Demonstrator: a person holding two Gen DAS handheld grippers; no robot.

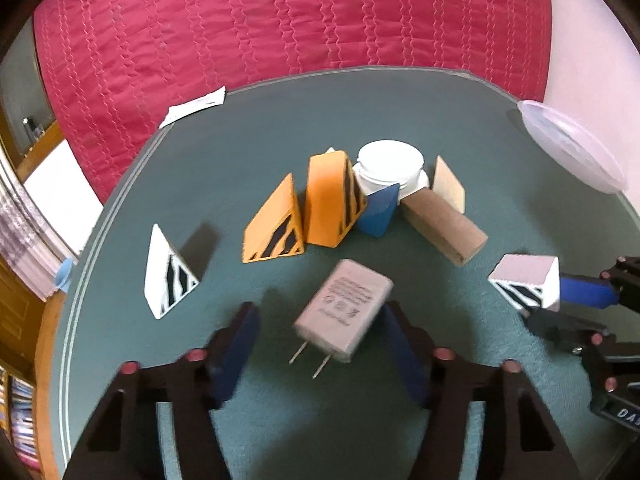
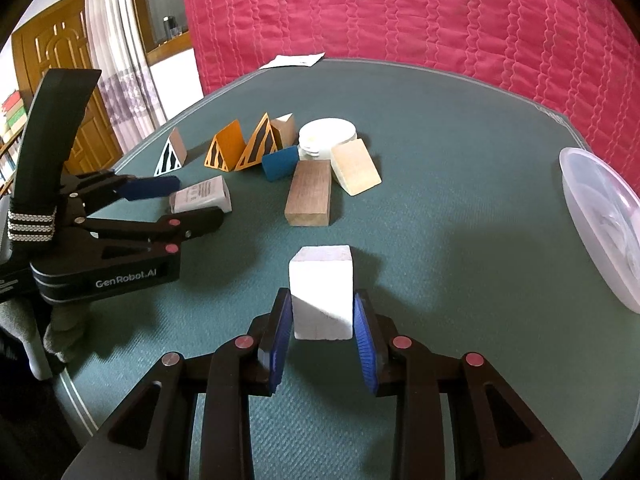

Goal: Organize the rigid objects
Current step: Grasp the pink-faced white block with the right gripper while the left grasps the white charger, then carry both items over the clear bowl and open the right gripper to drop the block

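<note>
A grey plug charger (image 1: pixel 344 316) lies on the green table (image 1: pixel 240 160), prongs toward the camera. My left gripper (image 1: pixel 320 312) is open around it: the right pad (image 1: pixel 400 344) is at its side, and a gap shows beside the left pad (image 1: pixel 236 352). The right wrist view shows the same left gripper (image 2: pixel 198 200) straddling the charger (image 2: pixel 202 198). My right gripper (image 2: pixel 322 294) is shut on a white prism block (image 2: pixel 322 292) resting on the table. In the left wrist view that block (image 1: pixel 524 284) shows a black-striped end, at the right gripper (image 1: pixel 548 304).
Behind the charger stand two orange striped prisms (image 1: pixel 276 228) (image 1: pixel 328 200), a blue block (image 1: pixel 378 212), a white jar (image 1: pixel 390 168), a brown wooden block (image 1: pixel 444 224) and a pale wedge (image 1: pixel 448 184). A white striped prism (image 1: pixel 164 276) stands left. A clear plastic bowl (image 2: pixel 600 224) sits right.
</note>
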